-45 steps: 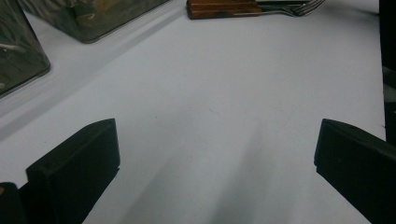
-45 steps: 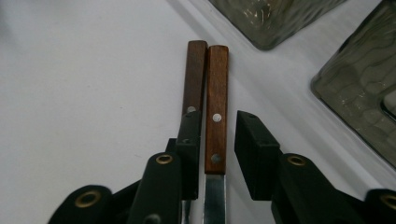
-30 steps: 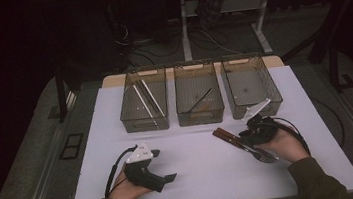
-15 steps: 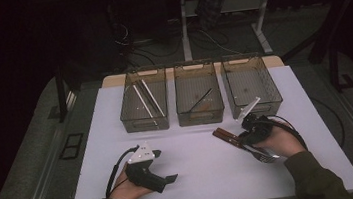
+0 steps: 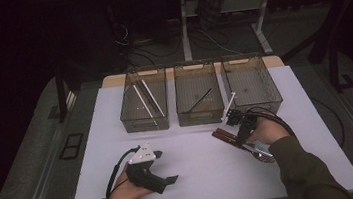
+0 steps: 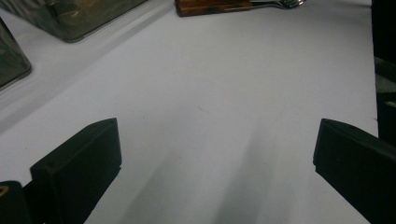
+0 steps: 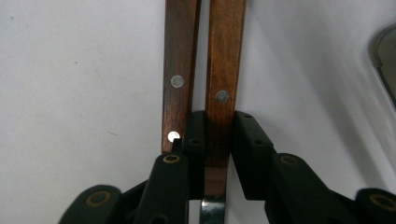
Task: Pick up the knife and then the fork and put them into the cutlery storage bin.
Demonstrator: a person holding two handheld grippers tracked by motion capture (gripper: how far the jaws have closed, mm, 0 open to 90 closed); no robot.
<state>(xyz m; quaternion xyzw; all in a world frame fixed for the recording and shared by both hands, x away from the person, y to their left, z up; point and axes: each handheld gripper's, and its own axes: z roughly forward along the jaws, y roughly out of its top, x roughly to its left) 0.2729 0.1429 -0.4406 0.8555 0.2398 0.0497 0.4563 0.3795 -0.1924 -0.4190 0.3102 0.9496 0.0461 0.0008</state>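
Two wooden-handled forks [image 5: 225, 136] lie side by side on the white table [image 5: 190, 153], right of centre, with their metal heads [image 5: 262, 153] toward the person. My right gripper [image 5: 235, 134] points down on them. In the right gripper view its jaws [image 7: 218, 122] are shut on the right-hand handle [image 7: 226, 56], and the other handle [image 7: 180, 56] lies just outside the left jaw. My left gripper [image 5: 171, 180] rests on the table at the near left, held in a hand. Its jaws [image 6: 215, 154] stand wide open over bare table, with the fork handles [image 6: 210, 6] far ahead.
Three clear bins stand in a row at the back of the table: the left bin [image 5: 131, 115] holds long pale sticks, the middle bin [image 5: 186, 116] a dark stick, and the right bin [image 5: 270, 96] stands just behind my right hand. Cables trail from both grippers.
My right hand has moved left and its gripper has tipped down onto the wooden handles. The left hand and gripper have stayed in place.
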